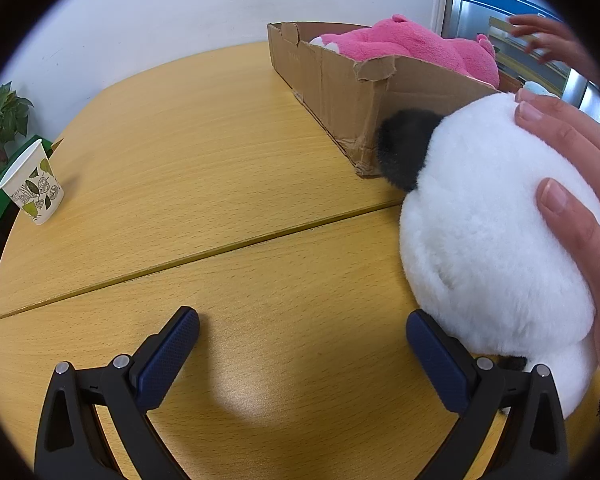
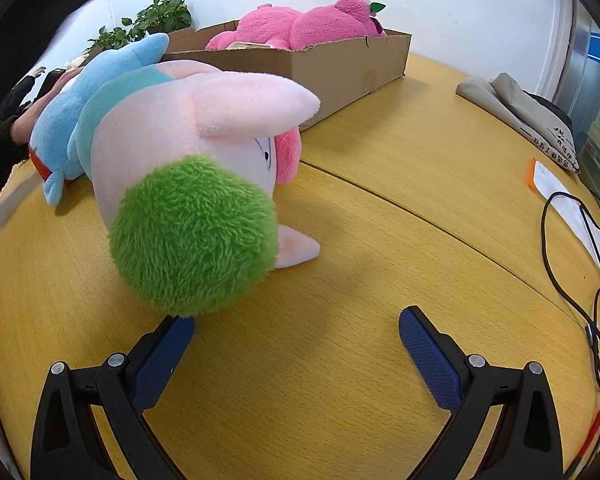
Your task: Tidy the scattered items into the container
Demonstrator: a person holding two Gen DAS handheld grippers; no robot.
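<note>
Judging from what lies where, roughly a quarter done at most: one big pink plush bear (image 2: pixel 308 26) lying inside the torn cardboard box (image 2: pixel 340 68) at the back of the wooden table (image 2: pixel 360 208), three soft toys not yet in. Out on the table, in the left wrist view, a round white plush with a black patch (image 1: pixel 492 216), resting just beside the near corner of the box, with a bare hand (image 1: pixel 580 184) laid over its far side and its black part touching the cardboard. Out as well, in the right wrist view, a pale pink plush with a fuzzy green tuft (image 2: pixel 192 168), lying on its side near the box, and a light blue plush (image 2: pixel 100 92) pressed against its back, touching it. Fluffy, bulky and soft, all of them, likely to squash under a pinch and too fat for a narrow grip. Left gripper (image 1: pixel 302 356) spread wide and carrying nothing, its right finger touching or nearly touching the bottom of the white plush. Right gripper (image 2: pixel 296 356) likewise spread wide and empty, its left finger just under the green tuft. Off to the side and no part of the job: a leaf-printed paper cup (image 1: pixel 32 182), a potted plant (image 2: pixel 156 18), a folded cloth bag (image 2: pixel 520 108) and a black cable (image 2: pixel 572 264).
</note>
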